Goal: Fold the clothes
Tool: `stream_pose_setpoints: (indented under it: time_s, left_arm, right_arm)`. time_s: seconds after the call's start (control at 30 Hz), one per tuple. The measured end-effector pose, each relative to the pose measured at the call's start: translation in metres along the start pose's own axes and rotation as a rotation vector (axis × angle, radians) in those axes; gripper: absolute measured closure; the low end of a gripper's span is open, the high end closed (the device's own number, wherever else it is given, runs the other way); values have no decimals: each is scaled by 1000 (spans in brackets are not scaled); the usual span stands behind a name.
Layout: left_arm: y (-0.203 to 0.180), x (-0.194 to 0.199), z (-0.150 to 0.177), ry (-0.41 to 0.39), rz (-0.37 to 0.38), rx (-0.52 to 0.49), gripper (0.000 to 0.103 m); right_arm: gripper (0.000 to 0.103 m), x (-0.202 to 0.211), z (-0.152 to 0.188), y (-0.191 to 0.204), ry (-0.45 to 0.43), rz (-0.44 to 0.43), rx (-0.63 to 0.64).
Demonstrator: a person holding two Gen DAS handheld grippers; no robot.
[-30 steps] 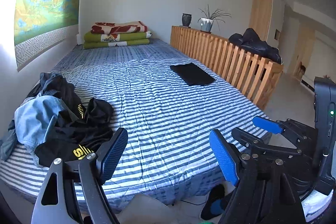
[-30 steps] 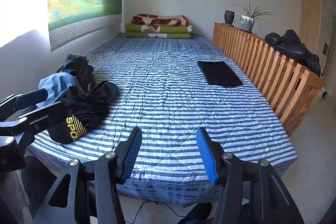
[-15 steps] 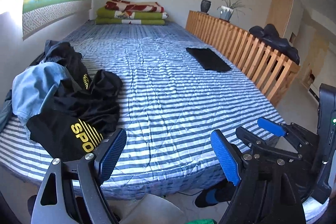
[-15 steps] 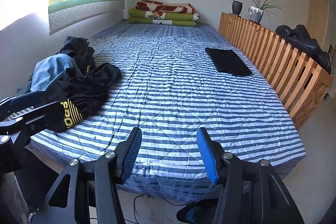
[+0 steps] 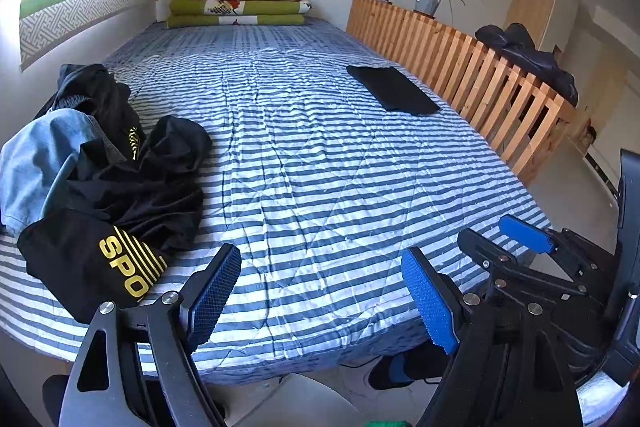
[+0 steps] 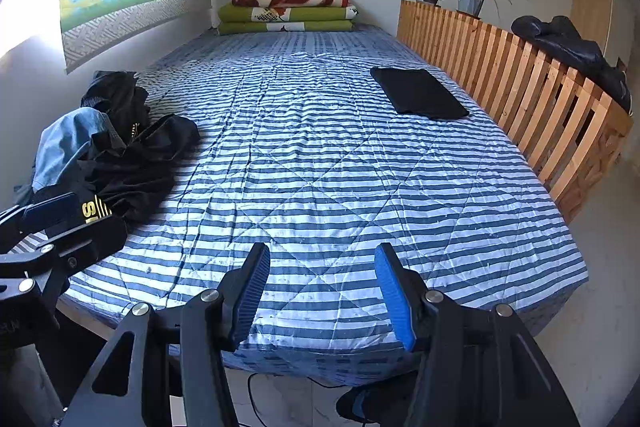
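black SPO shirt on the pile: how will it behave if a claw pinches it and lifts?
Probably floppy: the black shirt lies crumpled in soft folds, so it should drape and hang. Likely light, being thin cloth. It overlaps the blue garment, so lifting may drag that along.

Yellow block letters "SPO" [image 5: 127,269] readable on the black garment [image 5: 80,259] at the near left edge of the bed, under a set of yellow stripes; rest of the word folded out of sight. From the right wrist view, only an "S" [image 6: 89,211] and a few stripes showing on the same garment. More yellow print higher in the pile [image 5: 134,141], too small to read.
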State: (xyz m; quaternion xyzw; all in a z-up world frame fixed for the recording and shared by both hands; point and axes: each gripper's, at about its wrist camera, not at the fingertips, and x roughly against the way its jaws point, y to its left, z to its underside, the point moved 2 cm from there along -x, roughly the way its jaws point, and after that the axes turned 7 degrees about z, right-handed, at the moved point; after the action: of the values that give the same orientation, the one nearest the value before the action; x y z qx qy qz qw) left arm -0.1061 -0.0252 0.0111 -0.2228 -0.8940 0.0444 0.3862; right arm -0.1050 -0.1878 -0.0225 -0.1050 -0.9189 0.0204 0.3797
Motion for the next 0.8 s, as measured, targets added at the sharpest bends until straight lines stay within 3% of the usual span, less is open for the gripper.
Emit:
stream_pose_setpoints:
  time_s: [0.8]
  left_arm:
    - [-4,-7,2,7,5,3,18]
  right_arm:
    - [52,0,0,-1,3,7,-12]
